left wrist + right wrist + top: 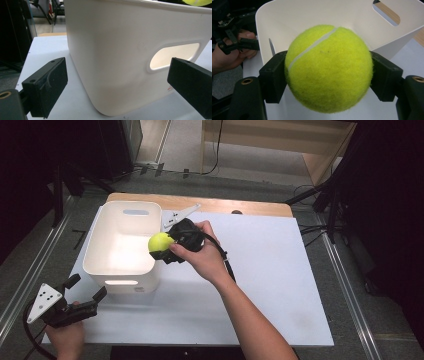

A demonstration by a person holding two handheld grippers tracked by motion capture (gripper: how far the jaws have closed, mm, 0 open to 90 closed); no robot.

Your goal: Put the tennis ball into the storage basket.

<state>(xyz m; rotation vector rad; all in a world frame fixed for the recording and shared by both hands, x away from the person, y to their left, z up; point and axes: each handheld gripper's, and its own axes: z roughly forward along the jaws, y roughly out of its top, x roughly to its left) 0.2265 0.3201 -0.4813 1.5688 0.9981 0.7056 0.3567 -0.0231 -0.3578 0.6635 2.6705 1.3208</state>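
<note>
Holding the tennis ball [160,241] clamped in the right claw [165,245] just above the right rim of the white bin [100,270] near the counter's [275,285] far left corner, an early release could bounce it off the rim, while the left claw [87,292] waits apart.

From the high view we look forward and down over the whole white table [270,285], with the floor beyond it. From the left gripper view we sit low at the table's near left corner, facing the white bin [120,55] close up along its handle-slot wall. From the right gripper view we look over the bin's rim into it, very near the tennis ball [329,68]. All three views share the bin, and all three catch the ball.
</note>
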